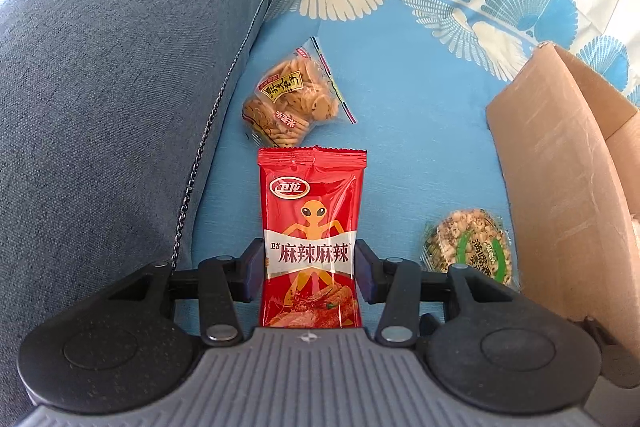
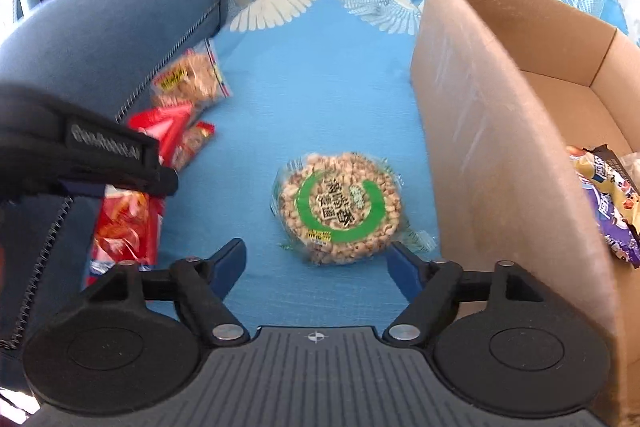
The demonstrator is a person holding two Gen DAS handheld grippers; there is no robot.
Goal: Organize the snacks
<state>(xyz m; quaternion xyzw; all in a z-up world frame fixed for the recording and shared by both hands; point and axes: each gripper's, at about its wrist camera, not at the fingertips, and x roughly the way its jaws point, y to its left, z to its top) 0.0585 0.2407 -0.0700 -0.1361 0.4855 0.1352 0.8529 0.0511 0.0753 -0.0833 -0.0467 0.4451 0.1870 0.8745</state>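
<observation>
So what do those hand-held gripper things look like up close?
Each hand-held gripper, left and right, has a grey ribbed body, two round black discs, black linkage arms with silver rivets, and dark blue fingers. A small crosshair mark sits on the body. From the right wrist view, the left one shows raised lettering too blurry to read.

Left wrist view: taken from the left gripper (image 1: 311, 269), angled steeply down along its fingers, close over the blue sofa cover (image 1: 420, 155); sofa arm (image 1: 120, 87) filling the left, cardboard box (image 1: 560, 187) cut at the right edge.

Right wrist view: taken from the right gripper (image 2: 316, 267), likewise angled down, set nearer the box, whose inside is seen.

Shared: round rice cake (image 2: 340, 207), biscuit bag (image 1: 288, 99), red packet (image 1: 310, 223), cover, box.
</observation>
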